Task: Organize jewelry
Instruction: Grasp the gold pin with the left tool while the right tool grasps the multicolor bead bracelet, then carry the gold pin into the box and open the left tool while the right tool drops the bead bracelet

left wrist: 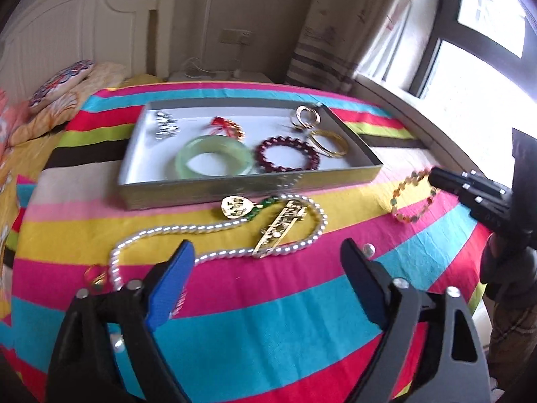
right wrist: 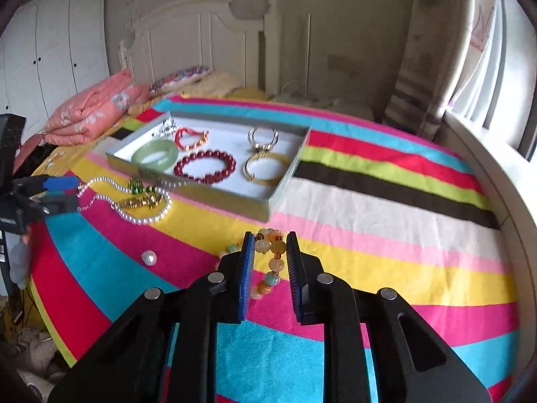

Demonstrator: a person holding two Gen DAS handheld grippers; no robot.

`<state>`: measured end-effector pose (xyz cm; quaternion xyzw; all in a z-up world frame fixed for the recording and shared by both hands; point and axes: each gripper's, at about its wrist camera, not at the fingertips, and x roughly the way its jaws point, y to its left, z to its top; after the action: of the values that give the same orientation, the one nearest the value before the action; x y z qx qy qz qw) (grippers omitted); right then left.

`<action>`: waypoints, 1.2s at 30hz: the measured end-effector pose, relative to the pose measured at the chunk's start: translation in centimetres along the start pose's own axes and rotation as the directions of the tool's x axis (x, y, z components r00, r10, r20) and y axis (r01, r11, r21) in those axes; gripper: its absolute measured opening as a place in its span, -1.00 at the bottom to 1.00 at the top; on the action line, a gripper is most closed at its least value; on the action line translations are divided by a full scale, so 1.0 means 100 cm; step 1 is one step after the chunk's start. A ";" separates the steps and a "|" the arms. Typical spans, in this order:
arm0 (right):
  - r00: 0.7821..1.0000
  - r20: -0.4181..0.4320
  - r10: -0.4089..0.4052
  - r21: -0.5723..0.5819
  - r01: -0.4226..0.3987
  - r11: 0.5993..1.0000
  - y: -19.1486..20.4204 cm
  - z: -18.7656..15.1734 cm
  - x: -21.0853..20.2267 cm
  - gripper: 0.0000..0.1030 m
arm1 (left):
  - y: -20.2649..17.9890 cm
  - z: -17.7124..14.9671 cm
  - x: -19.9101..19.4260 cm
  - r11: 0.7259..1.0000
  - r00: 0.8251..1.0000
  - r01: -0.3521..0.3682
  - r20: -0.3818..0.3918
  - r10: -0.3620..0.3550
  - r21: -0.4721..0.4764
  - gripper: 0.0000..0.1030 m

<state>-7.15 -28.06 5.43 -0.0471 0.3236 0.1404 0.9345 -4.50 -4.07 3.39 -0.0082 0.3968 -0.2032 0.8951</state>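
A grey tray on the striped bedspread holds a green bangle, a dark red bead bracelet, gold bangles and smaller pieces. In front of it lie a pearl necklace and gold pendants. My left gripper hovers open just short of the necklace, nothing between its fingers. My right gripper is shut on an amber bead bracelet, whose beads fill the gap between the pads.
A loose pearl lies on the bedspread between the two grippers. A small red and gold piece sits left of the necklace. Pillows and a folded pink quilt lie by the headboard. A window ledge runs along the bed's right side.
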 end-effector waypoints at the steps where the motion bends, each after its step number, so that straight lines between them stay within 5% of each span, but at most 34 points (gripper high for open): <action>1: 1.000 0.020 0.006 0.008 -0.006 1.000 -0.002 0.001 -0.006 -0.62 | -0.004 0.002 0.008 1.000 1.000 -0.003 -0.018 0.003 0.013 0.38; 4: 0.999 0.049 0.016 0.025 -0.018 1.000 -0.007 0.003 -0.016 -0.62 | -0.013 0.008 0.030 0.998 0.998 -0.006 -0.068 0.009 0.057 0.12; 9: 0.998 0.057 0.035 0.045 -0.038 0.998 -0.007 0.000 -0.016 -0.62 | -0.016 0.016 0.051 0.992 0.995 -0.053 -0.081 0.063 0.112 0.03; 13: 0.996 0.068 0.049 0.053 -0.053 0.997 -0.007 -0.002 -0.016 -0.62 | -0.016 0.016 0.054 0.988 0.994 -0.052 -0.087 0.066 0.145 -0.52; 23: 0.995 0.081 0.056 0.077 -0.062 0.995 -0.008 -0.005 -0.016 -0.62 | -0.029 0.007 0.046 0.969 0.994 -0.076 -0.054 0.091 0.234 -0.75; 36: 0.994 0.100 0.043 0.078 -0.051 0.996 -0.008 -0.004 -0.020 -0.62 | -0.028 0.004 0.019 0.986 0.999 -0.036 0.022 0.033 0.164 -0.75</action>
<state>-8.67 -29.41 6.32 0.0052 0.2836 0.1512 0.9469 -4.09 -7.42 2.75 0.0704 0.3700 -0.2197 0.8999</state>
